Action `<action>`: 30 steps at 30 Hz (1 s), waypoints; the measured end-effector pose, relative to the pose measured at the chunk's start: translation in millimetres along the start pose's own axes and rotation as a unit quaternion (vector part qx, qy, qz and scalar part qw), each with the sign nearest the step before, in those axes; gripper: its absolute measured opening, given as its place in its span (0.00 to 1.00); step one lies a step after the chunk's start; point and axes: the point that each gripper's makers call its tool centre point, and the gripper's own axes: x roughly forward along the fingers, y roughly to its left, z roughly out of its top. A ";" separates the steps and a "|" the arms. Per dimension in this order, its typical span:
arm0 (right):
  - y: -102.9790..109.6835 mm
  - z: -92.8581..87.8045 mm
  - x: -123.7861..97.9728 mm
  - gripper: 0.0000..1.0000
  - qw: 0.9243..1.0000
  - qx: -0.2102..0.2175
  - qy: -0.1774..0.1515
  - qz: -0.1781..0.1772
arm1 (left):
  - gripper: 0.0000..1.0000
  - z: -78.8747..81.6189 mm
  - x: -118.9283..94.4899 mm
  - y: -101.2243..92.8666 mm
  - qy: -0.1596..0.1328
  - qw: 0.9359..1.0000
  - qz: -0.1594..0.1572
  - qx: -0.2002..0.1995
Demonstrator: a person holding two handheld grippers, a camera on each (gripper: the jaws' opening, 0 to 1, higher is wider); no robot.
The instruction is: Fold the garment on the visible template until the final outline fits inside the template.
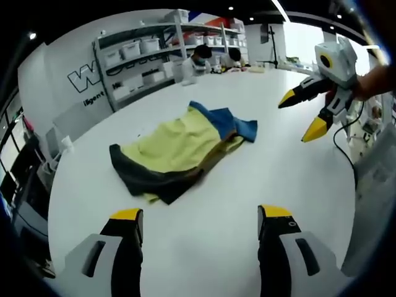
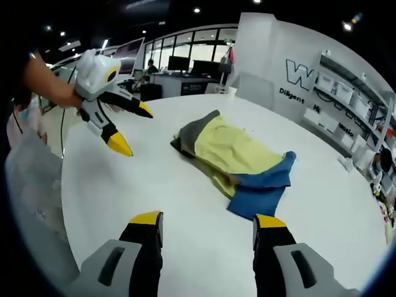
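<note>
**Both tongs apart, garment loosely bundled between them**

Left tongs and right tongs are both spread wide and empty, held above the white surface on opposite sides of the garment. It lies mid-surface, roughly folded: yellow panel on top, dark grey band at one end, blue part sticking out at the other. I cannot make out any template outline beneath it, so I cannot judge the fit.

My worry is the blue end: it trails loose past the yellow, and if I pinch only the top layer there, the bundle may slide or unroll instead of folding over. Grabbing too deep could drag the whole stack across the smooth surface. Behind stand shelves with bins.
</note>
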 end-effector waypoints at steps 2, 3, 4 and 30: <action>-3.7 -0.9 1.0 0.51 1.000 -0.005 0.005 0.001 | 0.76 1.0 3.2 2.5 0.002 1.000 0.001 0.002; -5.8 -0.5 1.6 0.48 1.000 -0.006 0.005 0.004 | 0.76 1.5 4.4 3.3 0.003 1.000 0.001 0.002; -6.5 0.8 2.0 0.44 1.000 -0.010 0.003 0.010 | 0.76 2.4 5.3 3.8 0.002 1.000 0.001 0.004; -29.4 17.2 43.4 0.44 0.997 -0.070 0.021 0.033 | 0.75 16.5 25.6 10.1 0.015 0.999 -0.032 -0.004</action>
